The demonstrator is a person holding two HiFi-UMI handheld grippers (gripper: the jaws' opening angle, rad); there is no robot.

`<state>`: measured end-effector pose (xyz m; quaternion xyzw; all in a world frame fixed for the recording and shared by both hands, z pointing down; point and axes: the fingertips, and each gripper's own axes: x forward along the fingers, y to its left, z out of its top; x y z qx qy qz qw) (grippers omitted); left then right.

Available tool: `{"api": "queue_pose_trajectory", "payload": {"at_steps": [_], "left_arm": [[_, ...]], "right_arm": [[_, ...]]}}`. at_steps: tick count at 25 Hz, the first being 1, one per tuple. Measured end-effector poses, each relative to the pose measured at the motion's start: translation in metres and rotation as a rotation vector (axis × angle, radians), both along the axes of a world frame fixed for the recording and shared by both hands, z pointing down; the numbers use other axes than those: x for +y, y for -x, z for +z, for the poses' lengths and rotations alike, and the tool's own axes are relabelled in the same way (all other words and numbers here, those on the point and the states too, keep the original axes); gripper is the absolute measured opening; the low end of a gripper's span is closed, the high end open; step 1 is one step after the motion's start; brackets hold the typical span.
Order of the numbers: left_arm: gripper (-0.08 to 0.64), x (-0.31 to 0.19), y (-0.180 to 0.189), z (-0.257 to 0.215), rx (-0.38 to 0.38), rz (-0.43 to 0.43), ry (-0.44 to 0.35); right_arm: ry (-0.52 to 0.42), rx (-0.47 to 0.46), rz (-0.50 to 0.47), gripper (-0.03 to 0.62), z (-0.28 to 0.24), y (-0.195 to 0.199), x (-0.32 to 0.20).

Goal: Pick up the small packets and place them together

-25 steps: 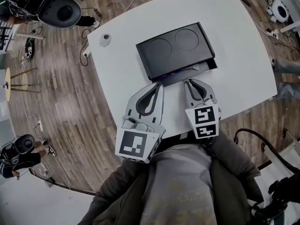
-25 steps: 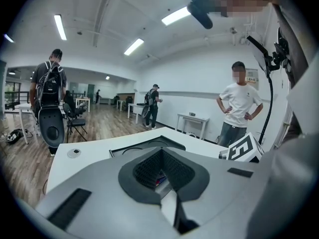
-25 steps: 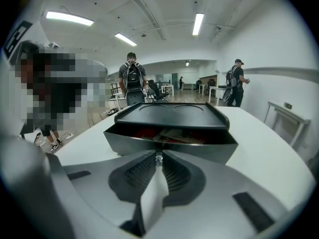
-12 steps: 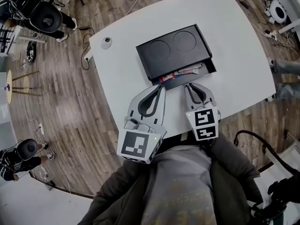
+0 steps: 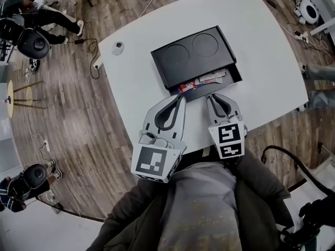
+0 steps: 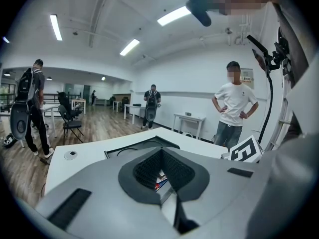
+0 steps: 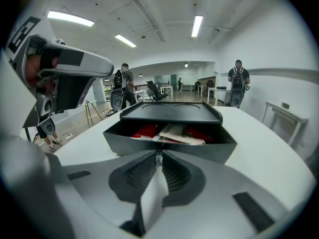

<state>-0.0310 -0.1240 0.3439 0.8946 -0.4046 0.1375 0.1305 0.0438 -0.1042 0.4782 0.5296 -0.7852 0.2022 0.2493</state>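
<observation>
A flat black rectangular box (image 5: 191, 54) with two round recesses in its lid sits on the white table (image 5: 131, 88). It is turned a little, so its long side runs from near left to far right. Its shallow black drawer (image 7: 172, 148) stands pulled out toward the near side.

Inside the drawer lie the small packets. The red packets (image 5: 186, 87) are at the left end and a pale paper packet (image 5: 212, 78) lies toward the right. The pale one lies flat with its long axis along the drawer's length, left to right, and it overlaps the red ones.

The right gripper (image 5: 211, 94) is at the middle of the drawer front, its jaws pinched together on a small clear knob (image 7: 158, 158) there. The left gripper (image 5: 181, 97) hovers just beside it, near the drawer's left near corner, with its jaw tips closed on nothing. Whether it touches the drawer cannot be told.
</observation>
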Motion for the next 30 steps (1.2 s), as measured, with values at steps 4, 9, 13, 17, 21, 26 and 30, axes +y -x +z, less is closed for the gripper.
{"api": "queue_pose_trajectory", "payload": {"at_steps": [4,9,13,17,21,26,30], "left_arm": [[0.0,0.002,0.0,0.0,-0.002,0.004,0.005],[0.0,0.002,-0.001,-0.001,0.006,0.005,-0.008],[0.0,0.003,0.0,0.001,0.005,0.012,-0.003],[0.0,0.005,-0.001,0.001,0.005,0.018,-0.003],[0.0,0.006,-0.002,0.001,0.005,0.023,-0.004],[0.0,0.009,-0.003,0.001,0.009,0.028,-0.008],[0.0,0.011,-0.003,0.001,0.008,0.033,-0.008]], "right_arm": [[0.0,0.0,-0.001,0.044,-0.001,0.0,0.005],[-0.001,0.0,-0.002,0.044,-0.001,0.0,0.01],[0.001,0.0,0.0,0.044,0.0,0.0,0.014],[0.002,-0.001,0.0,0.044,-0.001,-0.001,0.02],[0.004,-0.003,0.0,0.043,-0.001,-0.002,0.026],[0.008,-0.002,0.002,0.043,0.0,-0.005,0.033],[0.011,-0.003,0.002,0.043,0.0,-0.005,0.04]]}}
